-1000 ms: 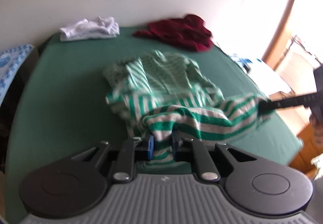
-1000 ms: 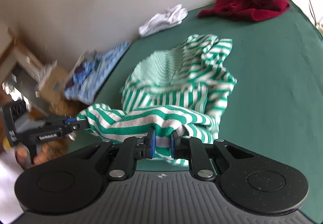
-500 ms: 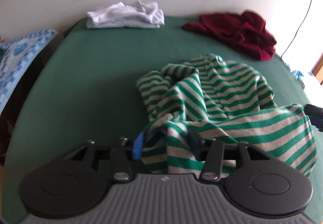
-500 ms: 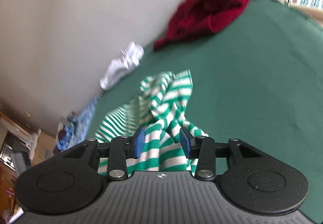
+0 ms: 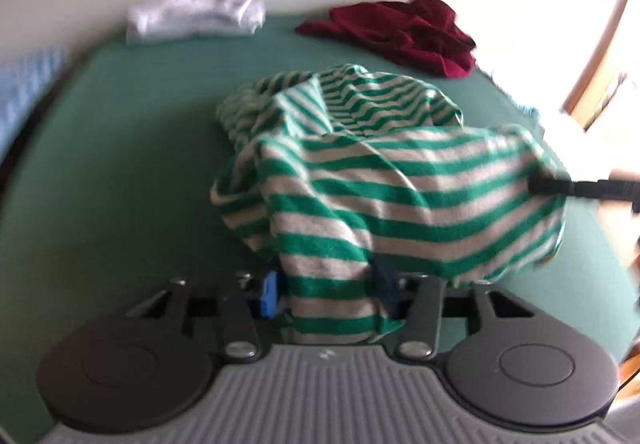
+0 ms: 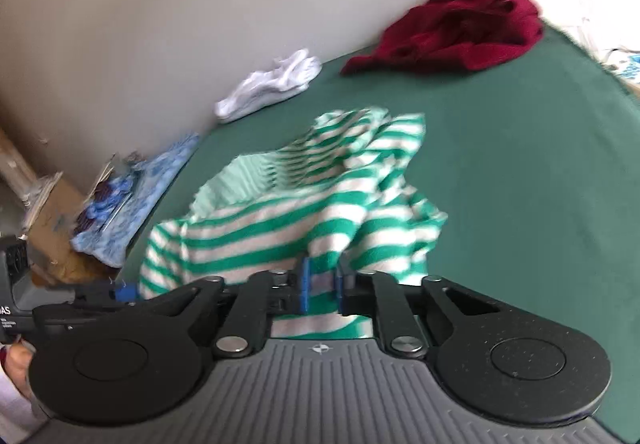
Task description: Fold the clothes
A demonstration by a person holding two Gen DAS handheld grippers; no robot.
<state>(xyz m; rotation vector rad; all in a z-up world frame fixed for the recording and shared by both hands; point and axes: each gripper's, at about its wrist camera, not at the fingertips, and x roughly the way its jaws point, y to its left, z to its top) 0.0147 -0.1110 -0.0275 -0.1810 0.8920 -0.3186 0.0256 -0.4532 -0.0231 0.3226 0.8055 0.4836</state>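
Note:
A green-and-white striped garment [image 5: 384, 180] lies bunched on the green bed [image 5: 112, 172]; it also shows in the right wrist view [image 6: 304, 212]. My left gripper [image 5: 328, 292] stands open, its blue pads wide apart with a fold of the garment draped between them. My right gripper [image 6: 320, 286] is shut on the garment's edge. In the left wrist view the right gripper's fingers [image 5: 560, 186] hold the cloth's right corner lifted. The left gripper's tip [image 6: 120, 290] shows at the left of the right wrist view.
A dark red garment [image 5: 404, 32] and a white garment [image 5: 196, 14] lie at the bed's far edge by the wall. A blue patterned cloth [image 6: 136, 196] and a cardboard box [image 6: 52, 220] sit off the bed's left side. A wooden door frame [image 5: 600, 44] is at right.
Both grippers opened half a second ago. The right gripper has since closed on the striped garment and lifted its corner; the left stays open with cloth between its pads.

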